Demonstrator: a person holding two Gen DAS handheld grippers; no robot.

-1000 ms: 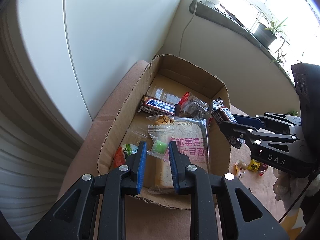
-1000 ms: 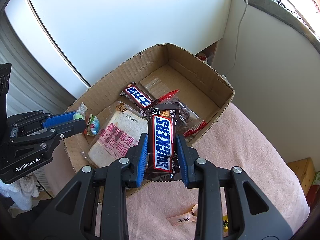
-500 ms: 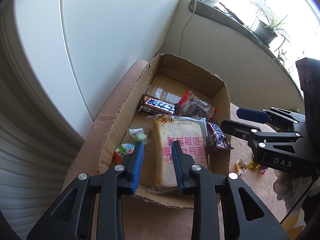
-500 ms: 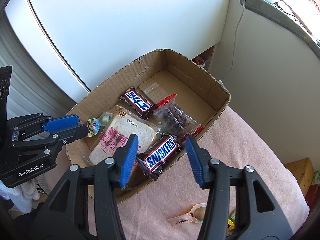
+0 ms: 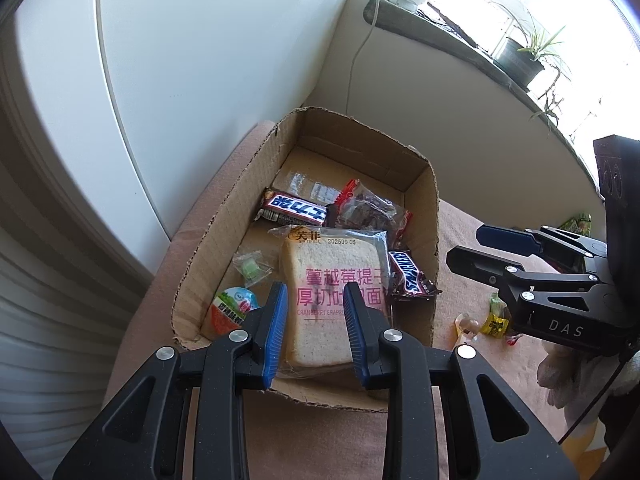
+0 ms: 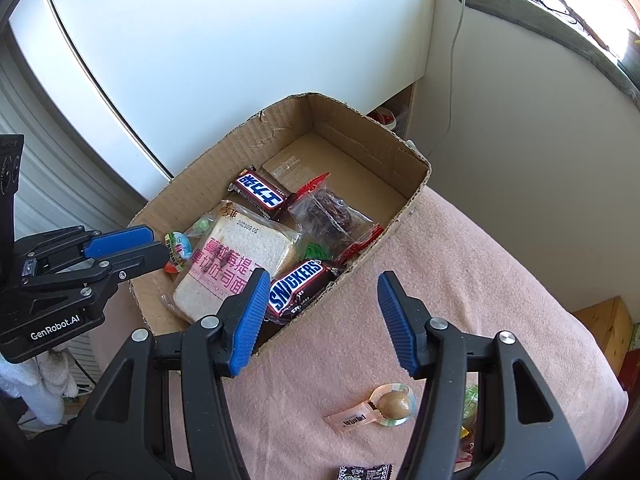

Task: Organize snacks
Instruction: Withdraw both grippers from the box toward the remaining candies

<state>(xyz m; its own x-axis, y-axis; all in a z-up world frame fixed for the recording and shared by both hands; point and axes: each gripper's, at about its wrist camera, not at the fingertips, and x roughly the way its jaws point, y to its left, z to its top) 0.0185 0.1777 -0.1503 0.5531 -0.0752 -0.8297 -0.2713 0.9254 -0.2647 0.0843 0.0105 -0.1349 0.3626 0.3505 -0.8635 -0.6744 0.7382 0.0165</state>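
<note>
Left wrist view: the left gripper (image 5: 315, 322) hangs over the brown cardboard box (image 5: 425, 216), fingers partly open and empty, above the clear-wrapped bread slice (image 5: 336, 284); the small green wrapped candy (image 5: 251, 269) lies inside.

Right wrist view: the right gripper (image 6: 322, 320), spread wide and empty, sits beside the box wall. The brown Snickers bar (image 6: 298, 286) leans against that wall and could slip out if nudged. A tan sachet (image 6: 370, 410) waits on the pink blanket (image 6: 460, 280).

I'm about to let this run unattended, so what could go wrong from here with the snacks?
1. The Snickers bar lies tilted against the box wall, on other packets; it may slide or snag on the next drop.
2. The bread fills the box's near end, so later snacks may pile up on it.
3. The loose candy sits just under the open right gripper; a careless reach could knock it along the cloth.
</note>
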